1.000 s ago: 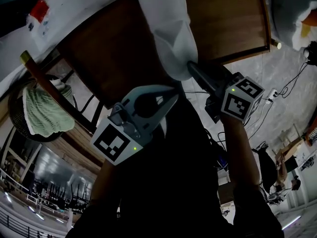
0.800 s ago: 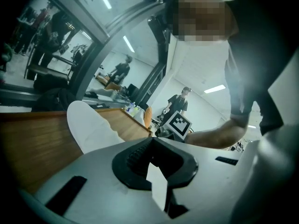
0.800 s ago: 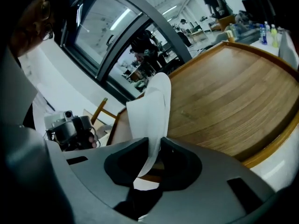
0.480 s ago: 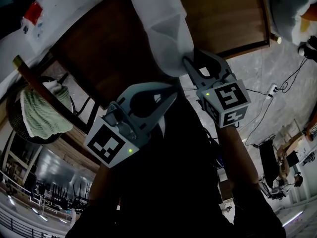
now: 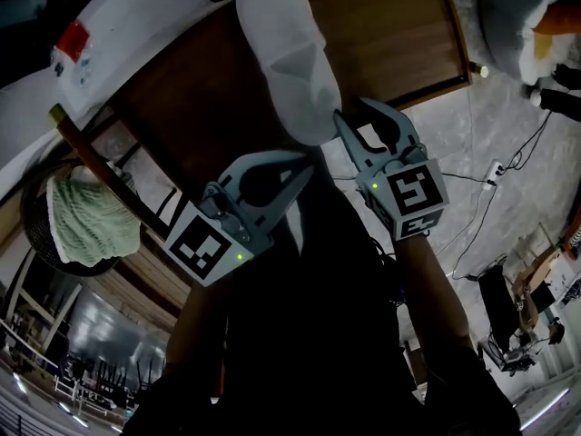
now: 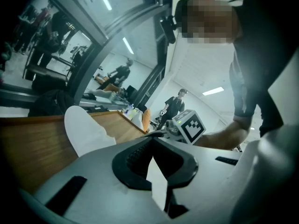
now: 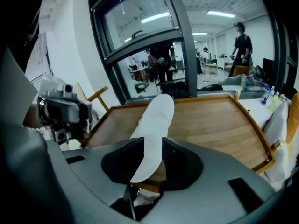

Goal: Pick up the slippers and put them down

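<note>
One white slipper (image 5: 290, 62) lies along the wooden table (image 5: 399, 34), heel toward me. My right gripper (image 5: 363, 114) sits at the heel with its jaws opening. In the right gripper view the slipper (image 7: 154, 125) runs up between the two pads, and in the head view the fingers stand spread beside the heel, not pressing it. My left gripper (image 5: 311, 160) hangs just below the heel with its jaw tips together and nothing clearly held. In the left gripper view the slipper (image 6: 86, 132) rests on the table (image 6: 32, 148) beyond the jaws. I see no second slipper.
A wooden chair (image 5: 91, 153) and a black basket with a green cloth (image 5: 86, 221) stand left of the table. A plush toy (image 5: 526, 16) sits at the upper right. Cables (image 5: 495, 171) trail over the grey floor. People stand far off.
My right gripper was shut on the slipper's heel; it has rolled over, spread its jaws and let the heel go. The slipper lies a little further left. The left gripper stayed put.
</note>
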### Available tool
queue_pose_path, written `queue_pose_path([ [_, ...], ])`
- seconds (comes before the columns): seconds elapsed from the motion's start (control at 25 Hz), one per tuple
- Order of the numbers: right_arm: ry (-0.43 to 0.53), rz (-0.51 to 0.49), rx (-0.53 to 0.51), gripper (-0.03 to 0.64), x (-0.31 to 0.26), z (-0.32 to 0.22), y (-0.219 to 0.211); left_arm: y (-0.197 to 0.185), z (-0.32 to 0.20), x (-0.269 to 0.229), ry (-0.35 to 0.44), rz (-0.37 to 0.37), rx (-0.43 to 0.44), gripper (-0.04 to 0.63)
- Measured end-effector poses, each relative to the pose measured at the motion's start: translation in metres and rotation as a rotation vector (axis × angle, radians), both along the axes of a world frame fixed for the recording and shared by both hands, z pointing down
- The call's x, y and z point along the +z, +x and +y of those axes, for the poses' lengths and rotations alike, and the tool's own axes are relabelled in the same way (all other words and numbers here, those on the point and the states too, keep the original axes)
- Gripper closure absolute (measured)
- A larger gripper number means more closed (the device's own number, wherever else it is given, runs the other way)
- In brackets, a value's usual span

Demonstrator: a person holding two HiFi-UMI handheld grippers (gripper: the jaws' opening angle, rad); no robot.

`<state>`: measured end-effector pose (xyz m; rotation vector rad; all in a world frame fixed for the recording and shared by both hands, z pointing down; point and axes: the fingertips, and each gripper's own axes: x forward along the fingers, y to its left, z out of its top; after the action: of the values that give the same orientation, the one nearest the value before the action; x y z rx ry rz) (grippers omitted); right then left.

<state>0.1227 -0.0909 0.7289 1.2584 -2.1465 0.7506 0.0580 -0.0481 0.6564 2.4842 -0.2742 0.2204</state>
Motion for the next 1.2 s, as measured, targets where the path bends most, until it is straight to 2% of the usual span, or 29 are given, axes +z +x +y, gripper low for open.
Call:
queue_pose_path([
  [0.04,0.039,-0.015,-0.013,0.506,-0.016,-0.003,-0.001,0.001,-0.003,-0.008,0.005,0.01,-0.011,0.584],
  [0.08,0.08,-0.028,-0.032,0.557,-0.034,-0.006,-0.002,0.002,-0.008,-0.02,0.02,0.023,-0.02,0.584],
  [0.12,0.118,-0.035,-0.055,0.564,-0.054,-0.007,-0.004,0.003,-0.011,-0.036,0.042,0.035,-0.026,0.584],
  [0.28,0.244,-0.083,-0.13,0.579,-0.146,-0.007,-0.013,-0.004,-0.016,-0.118,0.152,0.063,-0.038,0.584],
  [0.4,0.4,-0.12,-0.191,0.584,-0.217,-0.026,-0.021,-0.01,-0.037,-0.176,0.269,0.09,-0.06,0.584],
  [0.48,0.484,-0.179,-0.222,0.586,-0.263,-0.037,-0.024,-0.008,-0.053,-0.21,0.345,0.108,-0.064,0.584],
  [0.6,0.542,-0.307,-0.241,0.588,-0.328,-0.018,-0.037,-0.003,-0.046,-0.259,0.397,0.129,-0.035,0.584],
  [0.72,0.614,-0.329,-0.277,0.588,-0.379,-0.003,-0.048,-0.003,-0.038,-0.306,0.482,0.143,-0.022,0.584],
  [0.84,0.724,-0.33,-0.323,0.588,-0.421,-0.001,-0.048,-0.012,-0.041,-0.344,0.567,0.146,-0.019,0.584],
  [0.96,0.801,-0.339,-0.329,0.588,-0.453,0.0,-0.048,-0.027,-0.043,-0.371,0.62,0.141,-0.024,0.584],
  [1.04,0.821,-0.348,-0.329,0.588,-0.461,0.002,-0.048,-0.037,-0.045,-0.382,0.637,0.145,-0.051,0.584],
  [1.2,0.801,-0.374,-0.308,0.588,-0.45,0.002,-0.045,-0.044,-0.045,-0.375,0.626,0.131,-0.074,0.584],
])
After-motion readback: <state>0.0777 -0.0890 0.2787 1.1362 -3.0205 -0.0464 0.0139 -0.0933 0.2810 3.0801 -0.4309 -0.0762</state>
